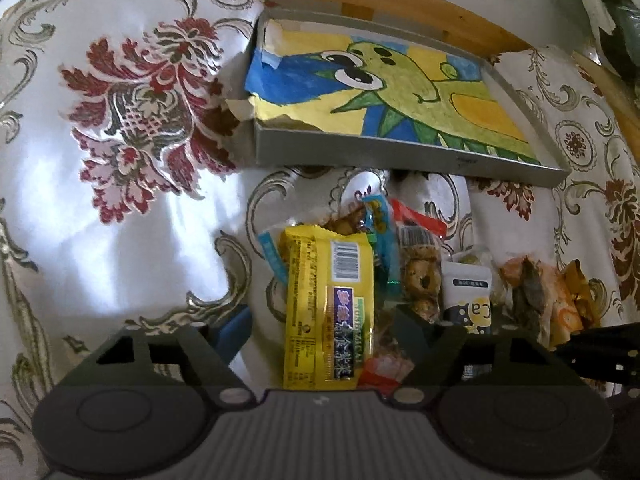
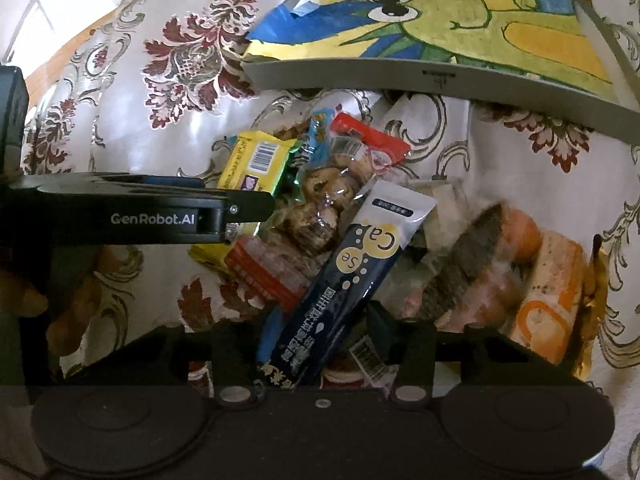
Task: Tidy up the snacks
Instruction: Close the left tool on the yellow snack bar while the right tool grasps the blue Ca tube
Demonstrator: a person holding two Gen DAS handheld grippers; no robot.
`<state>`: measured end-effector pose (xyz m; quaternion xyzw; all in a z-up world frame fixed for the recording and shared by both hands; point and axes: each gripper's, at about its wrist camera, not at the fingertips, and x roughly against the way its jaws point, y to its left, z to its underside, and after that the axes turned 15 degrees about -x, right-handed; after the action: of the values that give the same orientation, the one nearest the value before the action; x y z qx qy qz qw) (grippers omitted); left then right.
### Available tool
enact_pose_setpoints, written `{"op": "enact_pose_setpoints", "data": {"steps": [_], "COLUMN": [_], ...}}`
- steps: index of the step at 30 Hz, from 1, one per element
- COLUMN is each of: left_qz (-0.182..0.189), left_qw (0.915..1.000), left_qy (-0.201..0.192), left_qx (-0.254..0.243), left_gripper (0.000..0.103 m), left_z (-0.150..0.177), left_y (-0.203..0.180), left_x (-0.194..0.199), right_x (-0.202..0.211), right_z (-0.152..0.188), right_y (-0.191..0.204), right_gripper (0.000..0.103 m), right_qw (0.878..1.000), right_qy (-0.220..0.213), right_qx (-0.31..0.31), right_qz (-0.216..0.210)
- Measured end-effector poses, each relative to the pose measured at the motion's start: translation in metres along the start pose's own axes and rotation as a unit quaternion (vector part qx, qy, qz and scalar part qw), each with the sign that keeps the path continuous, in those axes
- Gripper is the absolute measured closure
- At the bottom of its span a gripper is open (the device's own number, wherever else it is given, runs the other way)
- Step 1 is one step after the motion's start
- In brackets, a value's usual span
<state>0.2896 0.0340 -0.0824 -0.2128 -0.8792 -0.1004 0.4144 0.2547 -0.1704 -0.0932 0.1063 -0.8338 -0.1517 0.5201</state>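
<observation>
A floral cloth (image 1: 120, 208) covers the surface; a grey tray (image 1: 400, 152) lined with a drawing lies at the back; the snacks (image 2: 320, 208) are heaped just before it; the left gripper (image 1: 312, 344) stands parted round a yellow pack (image 1: 328, 304); the right gripper (image 2: 316, 344) clasps a dark sachet (image 2: 352, 272).

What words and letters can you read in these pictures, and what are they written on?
"GenRobot.AI": on the side of the left tongs.
"Ca" and "Se": in yellow circles on the dark blue and white sachet.
Small print on the sachet: too blurred to read.
Yellow packet: a barcode and printed lines, too small to read.
Grey tray: a tiny mark on its wall, unreadable.
</observation>
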Motion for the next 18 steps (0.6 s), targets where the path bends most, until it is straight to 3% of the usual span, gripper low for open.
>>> {"op": "enact_pose_setpoints", "data": {"steps": [7,15,18], "left_qz": [0.025,0.049,0.05], "left_qw": [0.9996,0.997,0.9973], "left_qy": [-0.007,0.003,0.003], "left_qx": [0.012,0.059,0.054], "left_gripper": [0.046,0.052,0.052], "left_z": [0.001,0.005,0.006], "left_y": [0.004,0.018,0.017], "left_x": [-0.005,-0.008,-0.012], "right_x": [-0.009,-0.011,-0.012], "right_z": [-0.005,-0.005,-0.004], "right_y": [-0.005,-0.004,-0.004], "right_gripper": [0.055,0.057,0.057], "right_qw": [1.0,0.999,0.999], "right_qy": [0.0,0.0,-0.001], "right_qx": [-0.026,-0.034,-0.034], "right_qz": [-0.011,-0.011,-0.01]}}
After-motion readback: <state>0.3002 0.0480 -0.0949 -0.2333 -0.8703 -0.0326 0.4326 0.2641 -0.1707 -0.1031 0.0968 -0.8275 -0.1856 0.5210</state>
